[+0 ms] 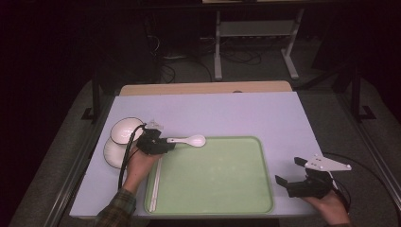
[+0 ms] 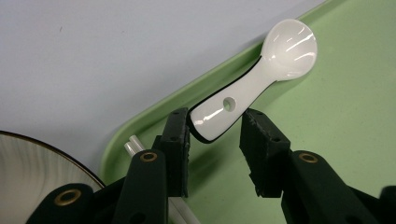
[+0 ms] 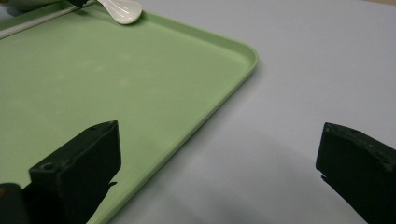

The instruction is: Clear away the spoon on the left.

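Ceramic soup spoon: glazed, slippery, breakable; I'd grip mid-handle. Left tool apart around handle, right tool apart.

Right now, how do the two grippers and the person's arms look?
Both grippers are black. The left gripper has blocky jaws with brass-coloured rivets, and a black cable trails from it. The right gripper carries a grey three-cornered plate. The left arm wears a plaid sleeve.

White spoon, pale green tray, black-rimmed white bowl, lavender table.
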Action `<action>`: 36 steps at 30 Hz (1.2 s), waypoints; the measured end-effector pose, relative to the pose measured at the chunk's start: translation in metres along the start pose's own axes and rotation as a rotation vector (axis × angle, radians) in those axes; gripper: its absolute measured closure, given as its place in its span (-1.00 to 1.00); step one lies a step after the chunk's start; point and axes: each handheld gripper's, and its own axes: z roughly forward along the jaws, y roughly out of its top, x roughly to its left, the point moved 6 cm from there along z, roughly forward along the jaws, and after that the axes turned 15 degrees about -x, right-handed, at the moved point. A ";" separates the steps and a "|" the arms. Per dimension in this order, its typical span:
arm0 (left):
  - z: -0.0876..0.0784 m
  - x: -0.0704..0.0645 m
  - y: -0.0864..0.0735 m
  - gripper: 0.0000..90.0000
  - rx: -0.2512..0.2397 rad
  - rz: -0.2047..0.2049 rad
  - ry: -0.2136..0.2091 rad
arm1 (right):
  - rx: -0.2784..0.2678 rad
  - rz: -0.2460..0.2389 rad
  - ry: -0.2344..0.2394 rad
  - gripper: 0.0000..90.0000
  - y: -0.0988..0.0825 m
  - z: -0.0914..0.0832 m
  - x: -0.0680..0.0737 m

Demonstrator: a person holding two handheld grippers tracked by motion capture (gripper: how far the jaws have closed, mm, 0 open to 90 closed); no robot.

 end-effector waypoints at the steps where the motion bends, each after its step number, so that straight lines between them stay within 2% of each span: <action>1: 0.000 0.000 0.000 0.39 0.004 0.001 0.001 | 0.000 0.000 0.000 -1.00 0.000 0.000 0.000; 10: 0.000 0.001 -0.001 0.30 0.009 0.001 0.009 | 0.003 -0.003 0.001 -1.00 0.000 0.001 0.000; 14: -0.003 0.001 0.001 0.14 -0.001 0.010 0.014 | 0.001 0.000 0.001 -1.00 0.000 0.000 0.000; 17: -0.005 0.001 0.004 0.06 -0.014 0.011 0.035 | 0.001 0.000 0.002 -1.00 0.000 0.000 0.000; 20: -0.006 -0.003 0.009 0.07 -0.038 0.007 0.013 | 0.003 -0.004 0.002 -1.00 0.000 0.000 0.000; 22: -0.004 -0.006 0.013 0.16 -0.041 0.020 -0.002 | 0.001 0.000 0.001 -1.00 0.000 0.000 0.000; 23: -0.003 -0.008 0.015 0.32 -0.049 0.020 -0.009 | 0.001 0.000 -0.001 -1.00 0.000 0.000 0.000; 24: -0.001 -0.010 0.017 0.32 -0.054 0.022 -0.020 | 0.001 0.000 -0.001 -1.00 0.000 0.000 0.000; 25: 0.001 -0.012 0.020 0.47 -0.060 0.020 -0.027 | -0.001 0.002 -0.001 -1.00 0.000 0.000 -0.001; 26: 0.003 -0.013 0.022 0.47 -0.062 0.025 -0.037 | -0.001 0.002 -0.001 -1.00 0.000 0.000 -0.001; 28: 0.009 -0.017 0.027 0.65 -0.064 0.037 -0.051 | -0.001 0.004 0.002 -1.00 0.000 0.001 -0.001; 29: 0.013 -0.021 0.030 0.86 -0.063 0.044 -0.067 | 0.001 0.003 0.006 -1.00 0.000 0.001 0.000; 30: 0.015 -0.022 0.032 0.86 -0.065 0.051 -0.074 | 0.001 0.003 0.006 -1.00 0.000 0.001 0.000; 32: 0.022 -0.027 0.036 1.00 -0.067 0.058 -0.096 | 0.002 0.002 0.008 -1.00 0.000 0.001 0.000; 36: 0.037 -0.037 0.044 1.00 -0.064 0.062 -0.130 | -0.002 0.003 0.008 -1.00 0.000 0.001 0.000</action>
